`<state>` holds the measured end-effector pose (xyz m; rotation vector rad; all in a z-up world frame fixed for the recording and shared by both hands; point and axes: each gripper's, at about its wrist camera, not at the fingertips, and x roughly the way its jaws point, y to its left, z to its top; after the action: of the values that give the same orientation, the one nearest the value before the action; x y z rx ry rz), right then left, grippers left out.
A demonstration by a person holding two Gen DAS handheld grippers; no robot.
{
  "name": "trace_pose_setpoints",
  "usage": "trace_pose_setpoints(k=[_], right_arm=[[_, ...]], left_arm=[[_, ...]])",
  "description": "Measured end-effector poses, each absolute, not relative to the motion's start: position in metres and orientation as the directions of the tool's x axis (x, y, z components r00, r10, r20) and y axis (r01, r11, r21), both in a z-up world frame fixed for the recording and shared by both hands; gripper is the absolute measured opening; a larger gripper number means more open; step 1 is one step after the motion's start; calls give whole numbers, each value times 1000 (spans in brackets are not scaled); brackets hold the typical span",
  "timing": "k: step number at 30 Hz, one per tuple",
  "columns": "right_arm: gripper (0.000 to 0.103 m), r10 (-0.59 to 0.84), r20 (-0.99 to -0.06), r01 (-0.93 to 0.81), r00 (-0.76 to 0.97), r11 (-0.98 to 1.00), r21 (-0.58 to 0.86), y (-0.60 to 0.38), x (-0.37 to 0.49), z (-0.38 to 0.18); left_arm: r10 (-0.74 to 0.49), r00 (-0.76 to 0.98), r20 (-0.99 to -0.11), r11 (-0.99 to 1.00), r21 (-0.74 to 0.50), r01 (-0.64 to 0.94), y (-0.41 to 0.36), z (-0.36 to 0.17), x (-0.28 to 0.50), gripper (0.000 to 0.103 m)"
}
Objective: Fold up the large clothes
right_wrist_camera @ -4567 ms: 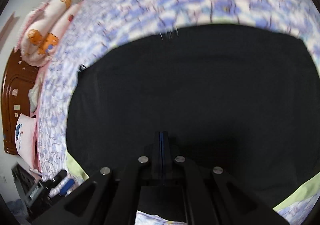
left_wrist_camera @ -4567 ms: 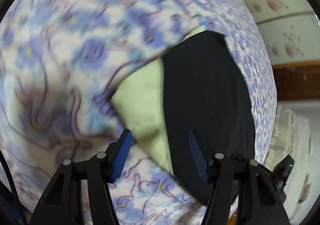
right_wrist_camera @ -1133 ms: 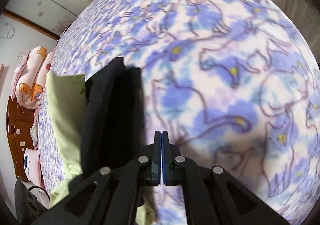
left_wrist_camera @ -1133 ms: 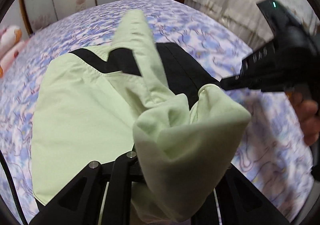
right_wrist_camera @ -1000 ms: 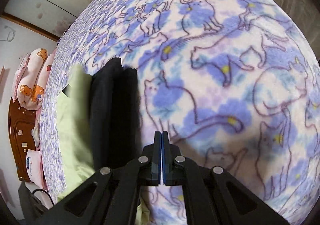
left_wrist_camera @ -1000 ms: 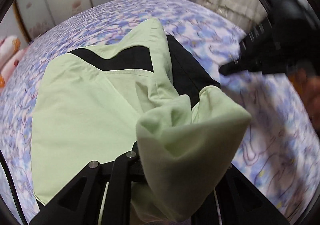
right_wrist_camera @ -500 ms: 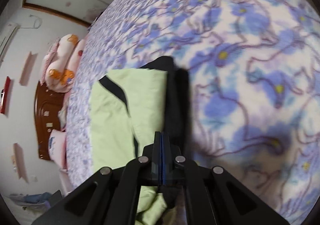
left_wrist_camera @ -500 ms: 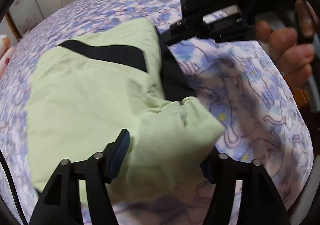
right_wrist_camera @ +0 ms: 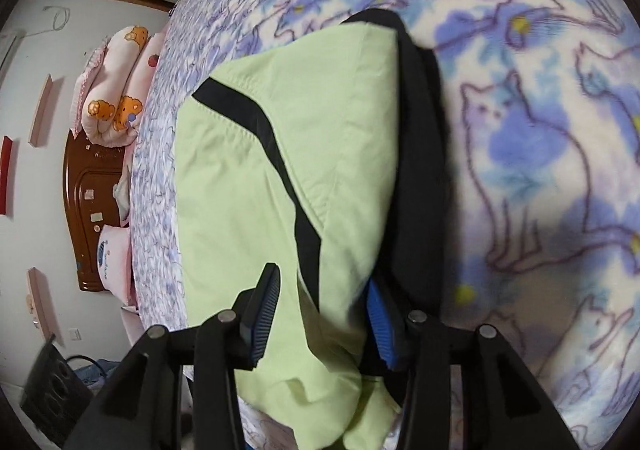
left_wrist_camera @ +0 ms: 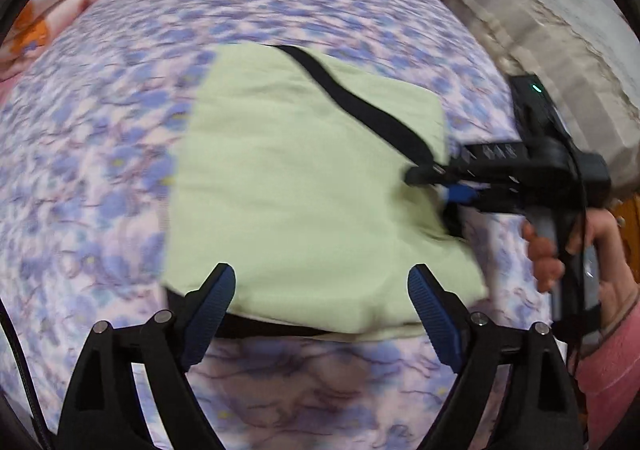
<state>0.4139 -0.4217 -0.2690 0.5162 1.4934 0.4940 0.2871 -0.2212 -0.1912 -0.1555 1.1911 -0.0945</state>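
Two grippers were seen over a folded light-green jacket [left_wrist_camera: 304,178] with a black stripe, laid on a cat-print bedspread [left_wrist_camera: 100,130]. The left gripper [left_wrist_camera: 322,318] was opening above the jacket's near edge, nothing clamped between its spread jaws. Only its view showed the right hand [left_wrist_camera: 560,246]. The right gripper [right_wrist_camera: 320,314] was opening too, the green fabric lying loose between its pads. Only the right view showed the wooden headboard [right_wrist_camera: 90,210] far left.
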Motion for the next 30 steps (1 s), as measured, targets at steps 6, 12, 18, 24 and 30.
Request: trace_pose_setpoints(k=[6, 12, 18, 24, 30], right_arm=[[10, 516, -857, -55, 5, 856, 515, -414, 415, -263], [4, 460, -887, -88, 31, 885, 456, -424, 419, -246], [4, 398, -916, -15, 55, 917, 398, -454, 428, -259], [8, 351, -935, -82, 41, 934, 347, -437, 421, -274], [30, 450, -892, 87, 38, 888, 451, -470, 402, -265]], left_arm=[[-135, 318, -939, 983, -166, -73, -180, -205, 299, 87], [-119, 244, -962, 985, -146, -96, -157, -217, 304, 87], [-119, 222, -968, 984, -144, -102, -145, -224, 309, 87], [-135, 181, -974, 983, -155, -100, -142, -240, 314, 87], [-171, 141, -975, 978, -185, -98, -139, -253, 311, 87]])
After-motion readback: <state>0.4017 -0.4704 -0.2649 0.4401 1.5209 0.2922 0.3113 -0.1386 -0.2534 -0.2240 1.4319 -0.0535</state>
